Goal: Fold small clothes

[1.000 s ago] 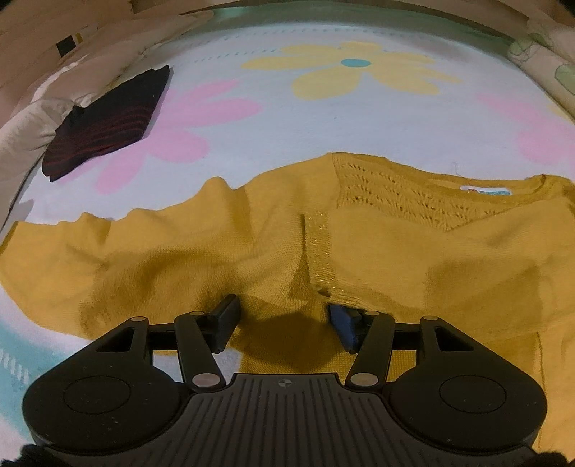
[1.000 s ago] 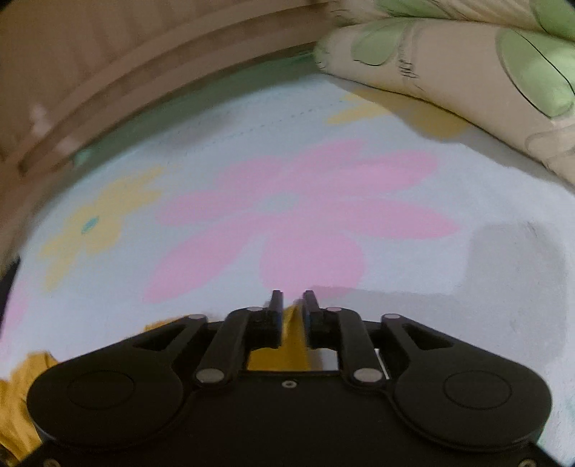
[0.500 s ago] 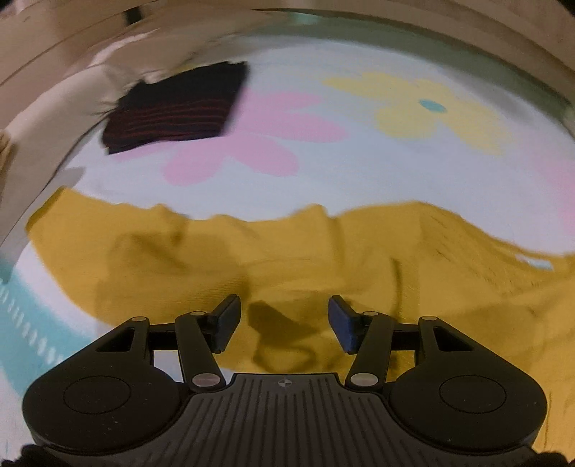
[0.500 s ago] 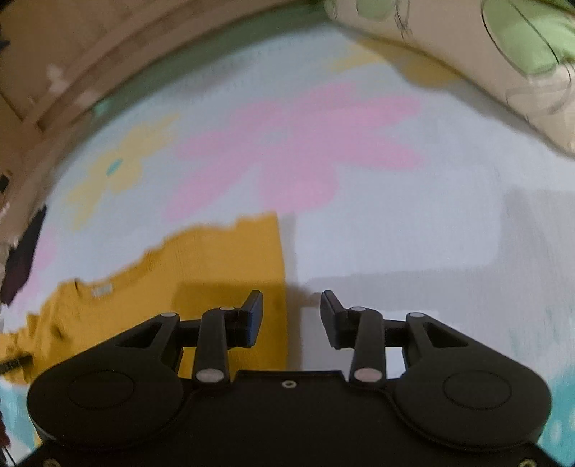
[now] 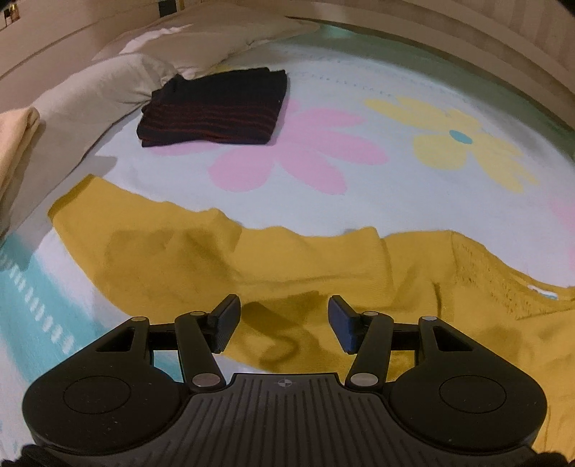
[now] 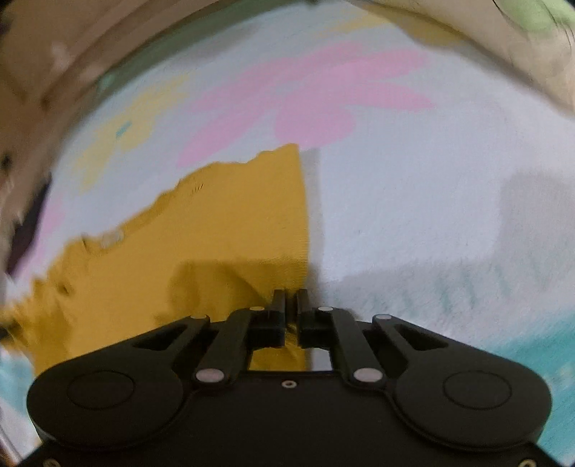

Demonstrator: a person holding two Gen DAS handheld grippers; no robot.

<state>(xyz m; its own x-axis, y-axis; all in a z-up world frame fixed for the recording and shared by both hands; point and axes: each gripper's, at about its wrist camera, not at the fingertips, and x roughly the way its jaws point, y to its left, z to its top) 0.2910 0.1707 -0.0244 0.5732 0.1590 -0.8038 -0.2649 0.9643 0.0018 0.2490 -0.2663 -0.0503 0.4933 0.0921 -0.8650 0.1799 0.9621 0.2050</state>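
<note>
A mustard-yellow knit sweater (image 5: 323, 258) lies spread flat on the flowered bedsheet (image 5: 359, 201), one sleeve end at the left and its neckline at the right. My left gripper (image 5: 284, 319) hovers open over the sweater's near part, nothing pressed between its pads. In the right wrist view the sweater (image 6: 215, 233) fills the left half and its straight edge runs down the middle. My right gripper (image 6: 291, 298) is shut on that edge, with yellow cloth showing in the thin gap between the fingers. This view is blurred.
A folded dark garment with red stripes (image 5: 215, 107) lies at the back left of the bed. Pale pillows (image 5: 107, 79) sit behind it, a floral pillow (image 6: 503, 43) at the right view's top. A wooden bed frame (image 5: 467, 32) rims the far side.
The left gripper swung left along the sweater, staying open. The right gripper opened, drew back until the sweater's edge came under it, then closed on that edge.
</note>
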